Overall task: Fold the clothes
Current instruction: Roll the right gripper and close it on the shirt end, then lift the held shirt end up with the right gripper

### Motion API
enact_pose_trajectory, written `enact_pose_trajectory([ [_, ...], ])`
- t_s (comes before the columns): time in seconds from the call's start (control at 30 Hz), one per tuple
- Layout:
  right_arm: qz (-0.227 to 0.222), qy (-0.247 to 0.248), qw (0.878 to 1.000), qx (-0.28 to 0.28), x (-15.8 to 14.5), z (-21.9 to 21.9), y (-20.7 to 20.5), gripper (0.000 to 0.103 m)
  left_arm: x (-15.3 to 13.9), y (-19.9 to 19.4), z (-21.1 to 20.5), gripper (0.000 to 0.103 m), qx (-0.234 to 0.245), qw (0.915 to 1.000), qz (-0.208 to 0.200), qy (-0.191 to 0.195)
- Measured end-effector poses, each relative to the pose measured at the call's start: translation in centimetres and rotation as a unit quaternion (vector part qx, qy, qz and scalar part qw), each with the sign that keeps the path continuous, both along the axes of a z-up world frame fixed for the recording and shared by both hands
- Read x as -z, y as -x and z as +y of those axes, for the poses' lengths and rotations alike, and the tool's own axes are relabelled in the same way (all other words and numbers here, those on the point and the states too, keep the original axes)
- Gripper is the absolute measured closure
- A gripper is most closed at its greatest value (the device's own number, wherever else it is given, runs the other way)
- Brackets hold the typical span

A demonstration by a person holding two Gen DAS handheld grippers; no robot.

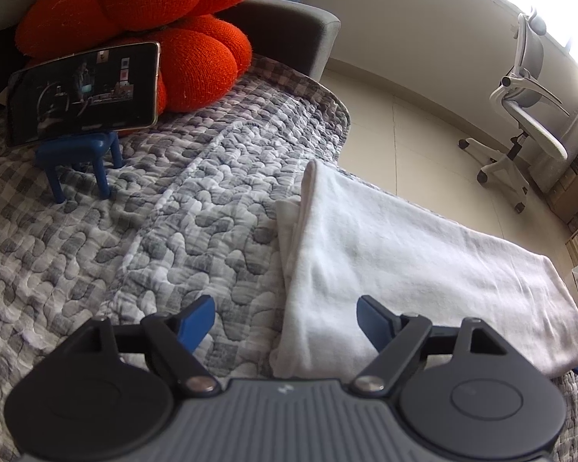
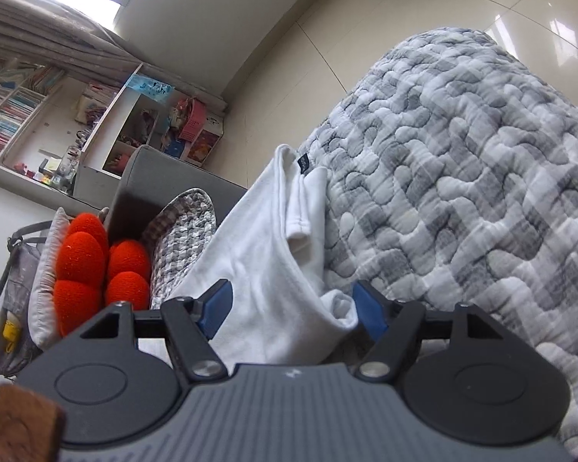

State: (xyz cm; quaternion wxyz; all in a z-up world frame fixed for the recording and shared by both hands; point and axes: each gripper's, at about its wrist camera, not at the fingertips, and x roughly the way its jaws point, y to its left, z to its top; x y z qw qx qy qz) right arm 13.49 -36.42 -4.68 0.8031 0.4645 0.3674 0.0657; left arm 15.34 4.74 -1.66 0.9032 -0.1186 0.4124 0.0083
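Note:
A white garment (image 1: 404, 254), folded into a long strip, lies on the grey checked quilt (image 1: 173, 211). My left gripper (image 1: 285, 315) hovers open over the strip's near left edge. One blue fingertip is above the quilt and the other above the cloth, and nothing is pinched. In the right wrist view the same garment (image 2: 258, 238) runs away from me, with a folded sleeve and a small dark label at its far end. My right gripper (image 2: 293, 306) is open, and a bunched corner of the cloth lies loose between its blue pads.
A phone (image 1: 84, 88) leans on a small blue stand (image 1: 77, 158) in front of an orange knot cushion (image 1: 135, 7). Beyond the quilt's edge is tiled floor with an office chair (image 1: 528, 115). Shelves (image 2: 57, 115) and a grey bag (image 2: 4, 288) are on the left.

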Motion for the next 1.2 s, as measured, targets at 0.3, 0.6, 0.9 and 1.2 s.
enact_pose_trajectory([
  [0.3,-0.013,0.044,0.999,-0.017,-0.5,0.9,0.0,0.030,-0.1,0.0,-0.5,0.020,0.008,1.0000,-0.005,0.001],
  [0.6,-0.043,0.139,0.989,-0.039,-2.1,3.7,-0.1,0.075,-0.9,0.2,-2.3,0.020,0.036,0.9978,-0.034,-0.044],
  [0.9,-0.101,0.249,0.961,-0.064,-4.3,7.5,0.6,0.076,-1.2,0.2,-4.5,0.020,0.051,0.9949,-0.050,-0.071],
  [1.2,-0.076,0.221,0.971,-0.048,-3.5,6.1,0.2,0.078,-1.0,0.6,-8.4,0.017,0.114,0.9844,-0.070,-0.115],
])
